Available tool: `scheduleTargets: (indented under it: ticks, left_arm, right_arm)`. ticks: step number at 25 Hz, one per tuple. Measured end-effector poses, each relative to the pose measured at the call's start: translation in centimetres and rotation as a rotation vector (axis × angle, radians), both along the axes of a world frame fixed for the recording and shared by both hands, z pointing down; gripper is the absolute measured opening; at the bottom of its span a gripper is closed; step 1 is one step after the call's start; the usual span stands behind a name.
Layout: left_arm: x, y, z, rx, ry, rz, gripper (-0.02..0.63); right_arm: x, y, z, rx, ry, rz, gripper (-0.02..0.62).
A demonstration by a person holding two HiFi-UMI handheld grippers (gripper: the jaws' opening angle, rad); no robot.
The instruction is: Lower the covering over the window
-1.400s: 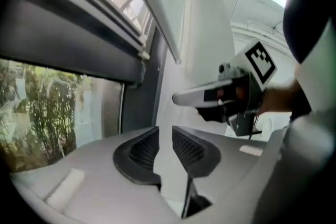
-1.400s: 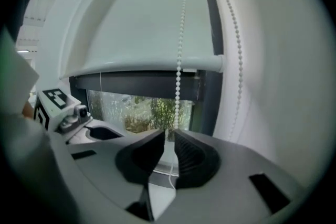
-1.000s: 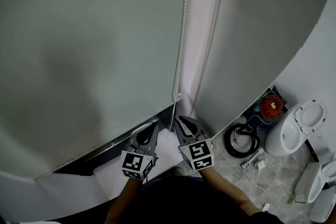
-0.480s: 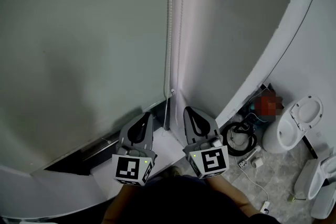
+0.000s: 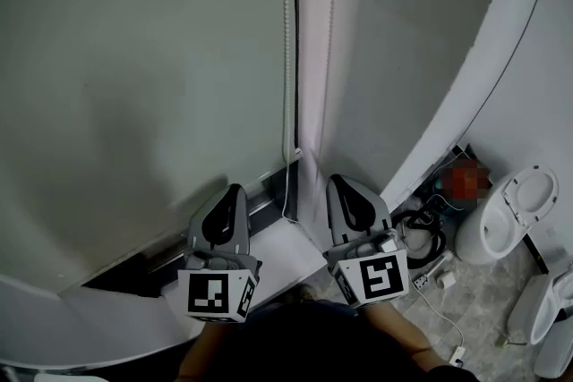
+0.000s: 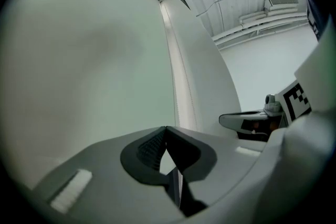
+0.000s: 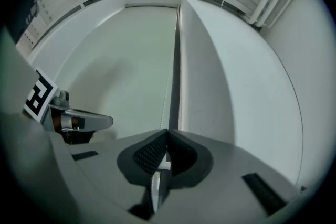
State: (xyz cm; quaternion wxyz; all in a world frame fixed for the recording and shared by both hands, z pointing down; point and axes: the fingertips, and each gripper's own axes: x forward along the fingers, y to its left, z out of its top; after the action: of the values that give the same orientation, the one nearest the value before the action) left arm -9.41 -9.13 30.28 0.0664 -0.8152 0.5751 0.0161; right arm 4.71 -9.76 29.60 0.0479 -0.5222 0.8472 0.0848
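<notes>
Head view shows the bead chain (image 5: 286, 31) hanging vertically about midway between the left gripper (image 5: 235, 189) and right gripper (image 5: 341, 180), both clenched, apparently on nothing.

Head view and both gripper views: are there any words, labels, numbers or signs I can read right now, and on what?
No readable text in any view.
Left gripper, marker cube: square black-and-white pattern only, no letters.
Right gripper, marker cube: pattern only, no letters.
White fixture and coiled cable on the floor: no print legible.
</notes>
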Motion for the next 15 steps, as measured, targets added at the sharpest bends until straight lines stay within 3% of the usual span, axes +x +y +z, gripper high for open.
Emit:
scheduleTargets:
  ticks: [15]
  left_arm:
    - [-0.2,-0.4,0.4,-0.002,0.003,0.012,0.012]
  right_arm:
    - [-1.6,-0.4,1.3,-0.022,0.059,-0.043,0.012]
